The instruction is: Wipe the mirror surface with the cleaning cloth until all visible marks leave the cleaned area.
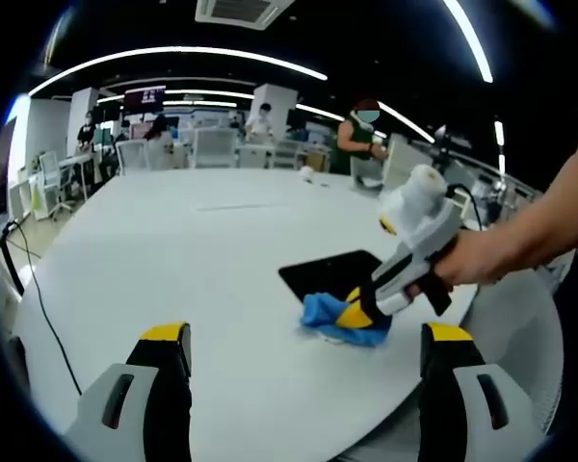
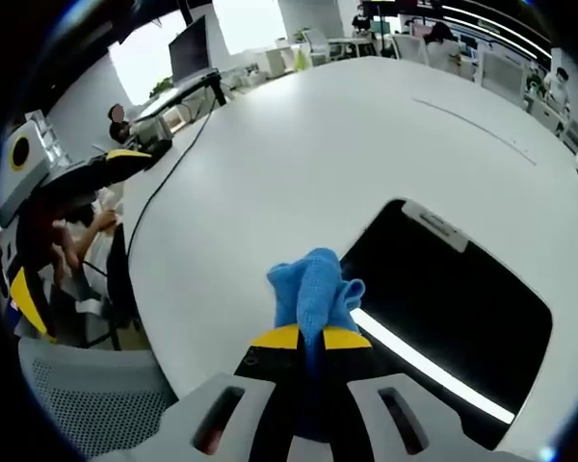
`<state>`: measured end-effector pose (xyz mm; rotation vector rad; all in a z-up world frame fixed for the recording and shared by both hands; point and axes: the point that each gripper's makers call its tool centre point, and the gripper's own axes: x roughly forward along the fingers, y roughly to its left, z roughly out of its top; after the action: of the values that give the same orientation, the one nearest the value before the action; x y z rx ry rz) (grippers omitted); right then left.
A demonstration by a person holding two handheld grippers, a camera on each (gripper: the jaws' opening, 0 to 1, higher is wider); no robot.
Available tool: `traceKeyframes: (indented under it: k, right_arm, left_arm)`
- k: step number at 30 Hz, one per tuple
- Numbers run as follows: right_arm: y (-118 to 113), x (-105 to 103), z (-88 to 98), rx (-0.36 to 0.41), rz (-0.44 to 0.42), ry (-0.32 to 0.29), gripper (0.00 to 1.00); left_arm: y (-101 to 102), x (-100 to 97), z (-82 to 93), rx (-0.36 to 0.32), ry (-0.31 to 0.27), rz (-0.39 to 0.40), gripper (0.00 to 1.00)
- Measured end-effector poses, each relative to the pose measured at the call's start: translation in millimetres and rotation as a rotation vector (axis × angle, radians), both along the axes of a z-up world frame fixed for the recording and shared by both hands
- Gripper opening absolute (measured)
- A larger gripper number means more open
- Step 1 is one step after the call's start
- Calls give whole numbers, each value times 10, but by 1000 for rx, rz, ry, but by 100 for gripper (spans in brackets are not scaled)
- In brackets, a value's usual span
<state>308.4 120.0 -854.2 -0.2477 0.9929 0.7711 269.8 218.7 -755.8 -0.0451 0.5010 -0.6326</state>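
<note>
The mirror is a dark rectangular panel lying flat on the white table. In the right gripper view the mirror reflects a bright ceiling light strip. My right gripper is shut on the blue cleaning cloth, which rests at the mirror's near left edge. In the left gripper view a hand holds the right gripper down on the cloth at the mirror's near corner. My left gripper hovers open over the table, short of the cloth, with nothing between its fingers.
A black cable runs across the table's left side. Mesh chairs stand at the table's edge. Desks, chairs and people fill the far side of the room. The left gripper sits beyond the table's edge.
</note>
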Motion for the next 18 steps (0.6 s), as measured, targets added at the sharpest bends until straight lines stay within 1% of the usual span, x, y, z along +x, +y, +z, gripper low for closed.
traceKeyframes:
  k: [5,9,13,18]
  right_arm:
    - [-2,12,0,2,-23,18,1]
    - [-7,22,0,-4,-28,17,1]
    - [-11,25,5,3,-48,31,1]
    - [-10,31,8,-2,-46,26,1]
  left_arm:
    - [-1,-8,-1,2,2,2,100]
    - [-5,-19,-1,-1,4,3,100]
    - [0,-46,-17,-4,10,7,100]
    - [25,-79,-37,-3,14,12,100]
